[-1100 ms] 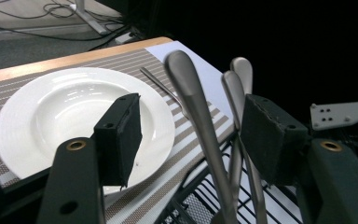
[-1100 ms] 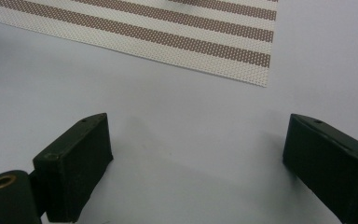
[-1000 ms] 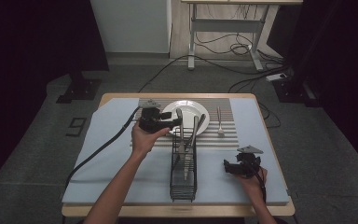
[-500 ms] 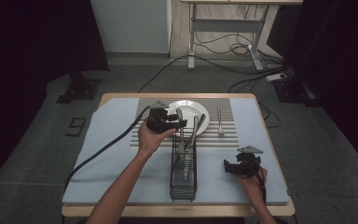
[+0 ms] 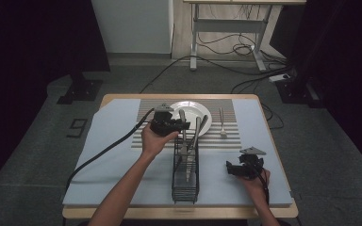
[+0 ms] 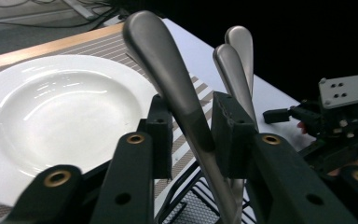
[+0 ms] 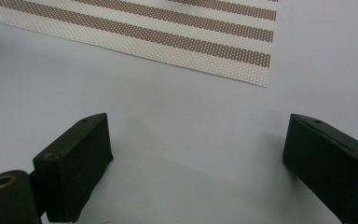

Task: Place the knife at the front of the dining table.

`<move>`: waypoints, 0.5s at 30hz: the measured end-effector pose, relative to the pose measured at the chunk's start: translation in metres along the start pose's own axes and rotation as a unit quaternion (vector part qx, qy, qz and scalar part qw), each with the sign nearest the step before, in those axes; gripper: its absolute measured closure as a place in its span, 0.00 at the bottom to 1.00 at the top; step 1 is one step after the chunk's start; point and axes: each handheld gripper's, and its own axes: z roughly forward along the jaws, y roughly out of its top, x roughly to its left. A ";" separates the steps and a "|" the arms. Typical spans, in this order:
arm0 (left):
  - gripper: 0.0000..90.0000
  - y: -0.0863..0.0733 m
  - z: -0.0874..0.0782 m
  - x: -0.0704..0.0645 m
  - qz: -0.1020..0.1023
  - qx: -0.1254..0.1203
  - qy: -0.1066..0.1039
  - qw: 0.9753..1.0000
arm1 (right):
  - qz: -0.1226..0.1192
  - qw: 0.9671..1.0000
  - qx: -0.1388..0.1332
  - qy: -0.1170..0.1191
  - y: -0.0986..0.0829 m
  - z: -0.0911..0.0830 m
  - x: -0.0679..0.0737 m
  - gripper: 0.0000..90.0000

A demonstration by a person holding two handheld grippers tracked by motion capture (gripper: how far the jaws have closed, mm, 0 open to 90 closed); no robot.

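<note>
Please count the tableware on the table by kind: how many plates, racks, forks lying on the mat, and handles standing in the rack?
Plate: 1
Wire rack: 1
Fork on the striped mat: 1
Handles standing in the rack: 3, one between the left gripper's jaws
Total: 6

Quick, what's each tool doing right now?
Left tool: jaws around a utensil handle standing in the wire rack; whether they pinch it cannot be told.
Right tool: open, holding nothing, over the blue cloth.
</note>
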 end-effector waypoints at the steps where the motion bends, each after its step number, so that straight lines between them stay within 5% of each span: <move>1: 0.80 0.000 0.000 0.001 -0.006 -0.002 -0.007 1.000 | 0.000 1.000 0.000 0.000 0.000 0.000 0.000 0.09; 5: 0.83 -0.001 0.001 0.003 -0.010 -0.010 -0.017 1.000 | 0.000 1.000 0.000 0.000 0.000 0.000 0.000 0.09; 15: 0.91 0.011 -0.018 0.004 -0.014 -0.075 -0.051 0.996 | 0.002 1.000 0.000 0.001 0.000 0.000 0.000 0.09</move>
